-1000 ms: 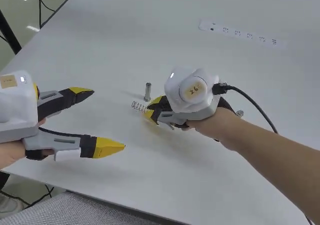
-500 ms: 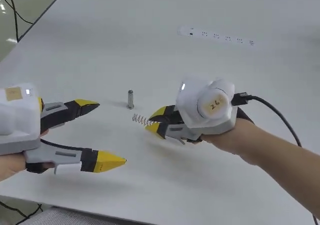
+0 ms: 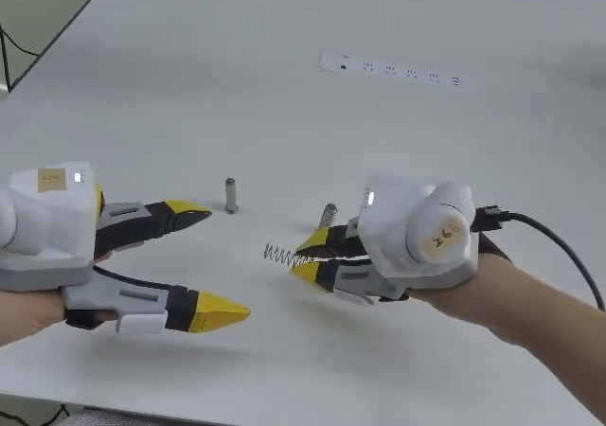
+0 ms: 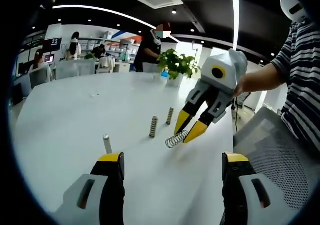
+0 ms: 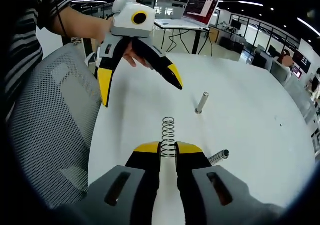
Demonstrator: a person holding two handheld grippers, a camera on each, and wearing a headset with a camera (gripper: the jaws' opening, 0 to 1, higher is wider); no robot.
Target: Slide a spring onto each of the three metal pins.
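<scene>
- Your left gripper (image 3: pixel 210 261) is at the left, low over the near tabletop (image 3: pixel 284 369). Its jaws stand wide apart with nothing between them.
- The bare pin (image 3: pixel 230 195) stands upright just beyond the left jaw tips and has no spring on it. This is the one pin left to do.
- The spring (image 3: pixel 284 254) is pinched at one end in your right gripper (image 3: pixel 308 256), whose jaws are closed narrow on it. Its free end sticks out sideways toward the left, near the bare pin but not over it.
- In the left gripper view, the first sprung pin (image 4: pixel 153 127) and the second sprung pin (image 4: pixel 170 116) stand close together behind the held spring. Each already wears a spring.
- Progress, as a judgement: two of three are done.
- The third needs the spring tipped upright, centred over the bare pin and slid down.
</scene>
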